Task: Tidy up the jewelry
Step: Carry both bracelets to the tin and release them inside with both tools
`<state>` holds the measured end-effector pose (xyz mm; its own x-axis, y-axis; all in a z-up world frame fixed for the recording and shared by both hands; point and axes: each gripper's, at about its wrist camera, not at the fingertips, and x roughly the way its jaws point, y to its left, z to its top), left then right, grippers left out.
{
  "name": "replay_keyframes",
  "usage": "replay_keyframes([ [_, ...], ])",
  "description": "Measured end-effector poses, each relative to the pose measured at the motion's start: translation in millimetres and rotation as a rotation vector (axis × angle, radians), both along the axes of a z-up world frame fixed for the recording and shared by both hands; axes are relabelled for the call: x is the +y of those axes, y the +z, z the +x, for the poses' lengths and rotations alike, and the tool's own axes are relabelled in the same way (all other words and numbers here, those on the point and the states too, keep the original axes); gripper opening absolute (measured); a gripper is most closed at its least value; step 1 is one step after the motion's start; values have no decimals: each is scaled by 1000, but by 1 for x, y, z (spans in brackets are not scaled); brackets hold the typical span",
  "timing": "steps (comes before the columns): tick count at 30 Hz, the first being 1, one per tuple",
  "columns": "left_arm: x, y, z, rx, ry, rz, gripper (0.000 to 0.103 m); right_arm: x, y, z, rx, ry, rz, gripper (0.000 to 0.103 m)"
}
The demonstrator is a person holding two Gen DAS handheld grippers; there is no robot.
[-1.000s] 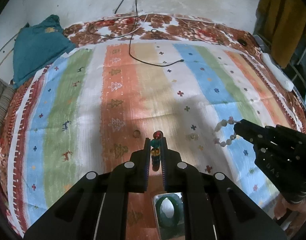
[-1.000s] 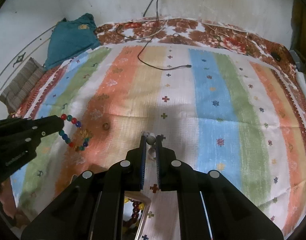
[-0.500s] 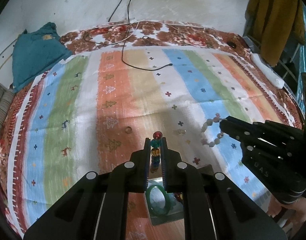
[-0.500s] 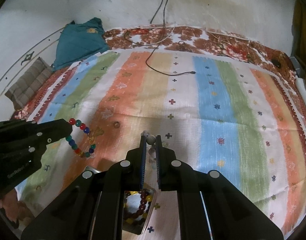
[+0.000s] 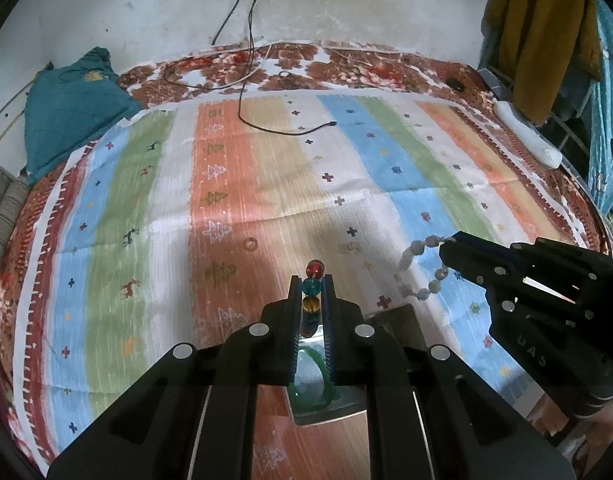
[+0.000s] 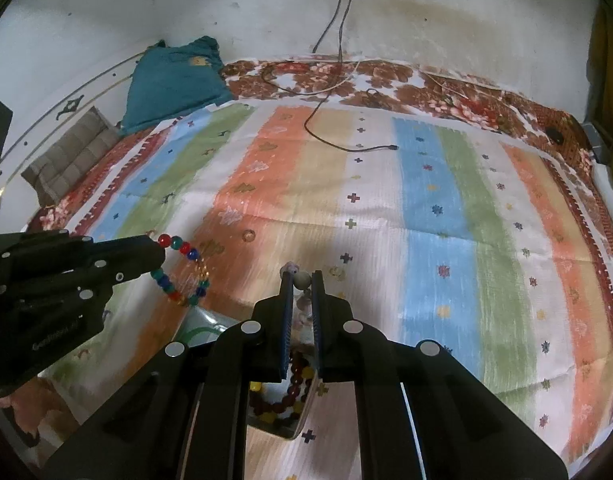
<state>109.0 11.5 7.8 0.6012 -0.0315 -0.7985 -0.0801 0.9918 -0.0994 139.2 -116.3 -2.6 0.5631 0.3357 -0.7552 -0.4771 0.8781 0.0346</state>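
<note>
My left gripper (image 5: 311, 280) is shut on a multicoloured bead bracelet (image 5: 311, 286), which hangs as a loop in the right wrist view (image 6: 182, 272). My right gripper (image 6: 302, 278) is shut on a pale bead bracelet (image 6: 301, 280), seen as a hanging loop in the left wrist view (image 5: 420, 268). Both are held above a metal tray (image 5: 402, 322) on the striped cloth. In the tray lie a green bangle (image 5: 310, 380) and a dark red bead bracelet (image 6: 290, 388).
A small ring (image 5: 250, 244) and another small pale item (image 5: 351, 246) lie on the striped cloth (image 5: 266, 168). A black cable (image 5: 282, 128) crosses the far part. A teal cushion (image 5: 72, 104) sits far left, a white object (image 5: 526, 140) at the right edge.
Both grippers have drawn back and up with their bracelets; the tray with the bangle and red beads shows more fully beneath them. The jaws stayed shut.
</note>
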Motion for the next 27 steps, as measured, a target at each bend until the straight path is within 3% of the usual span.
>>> replay_keyframes([
  [27, -14, 3, -40, -36, -19, -8, 9, -2, -4, -43, 4, 47, 8, 10],
])
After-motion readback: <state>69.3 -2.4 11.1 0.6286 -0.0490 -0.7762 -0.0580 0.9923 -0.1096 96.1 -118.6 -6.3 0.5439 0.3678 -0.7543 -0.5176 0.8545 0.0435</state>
